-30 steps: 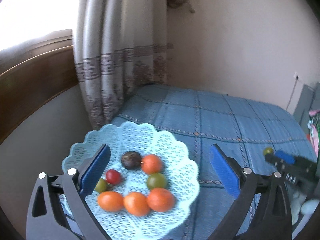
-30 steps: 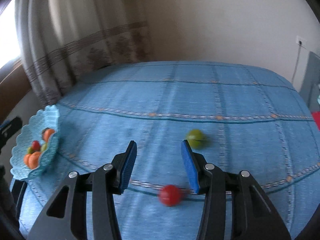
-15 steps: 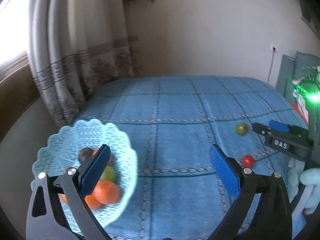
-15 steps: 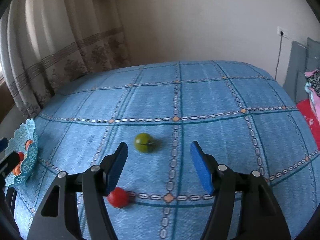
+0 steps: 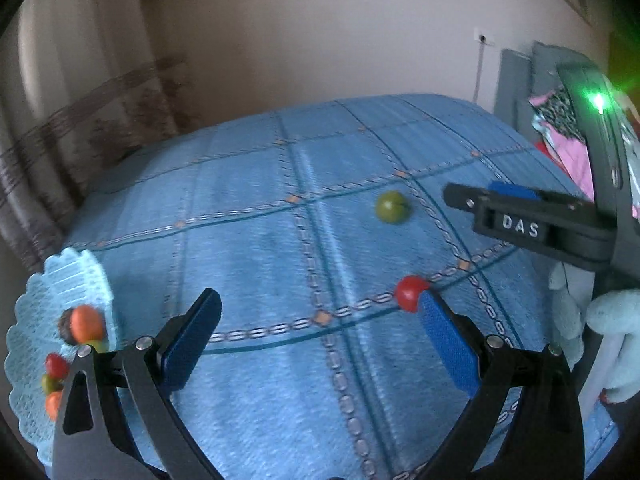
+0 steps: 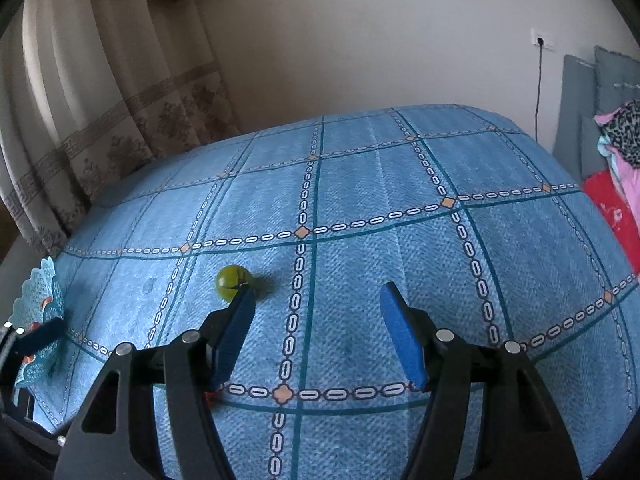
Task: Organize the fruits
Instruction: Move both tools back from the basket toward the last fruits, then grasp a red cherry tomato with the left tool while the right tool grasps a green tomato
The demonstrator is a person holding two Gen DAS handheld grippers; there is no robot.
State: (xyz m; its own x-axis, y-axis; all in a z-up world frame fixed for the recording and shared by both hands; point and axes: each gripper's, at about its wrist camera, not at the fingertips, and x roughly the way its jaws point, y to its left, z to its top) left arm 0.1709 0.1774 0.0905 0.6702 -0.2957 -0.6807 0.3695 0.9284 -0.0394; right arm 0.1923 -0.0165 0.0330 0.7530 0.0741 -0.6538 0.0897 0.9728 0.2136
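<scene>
Both cameras swung right since earlier; basket [image 5: 60,280] now at 9 o'clock. Right gripper [image 6: 316,320], wide open and empty, has green fruit [image 6: 232,282] at 11 o'clock, nearer than left gripper [image 5: 320,336], likewise spread and empty, red fruit [image 5: 410,292] at its right fingertip

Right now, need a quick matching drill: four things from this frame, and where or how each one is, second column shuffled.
Things:
1. green fruit
2. red fruit
3. basket
4. left tool

Places or states:
A. at the left edge of the bed, holding several fruits
B. open, nothing between its fingers
C. on the blue cover, just past the tip of the right tool's left finger
D. on the blue cover, by the tip of the left tool's right finger

Pairs: 1-C, 2-D, 3-A, 4-B
</scene>
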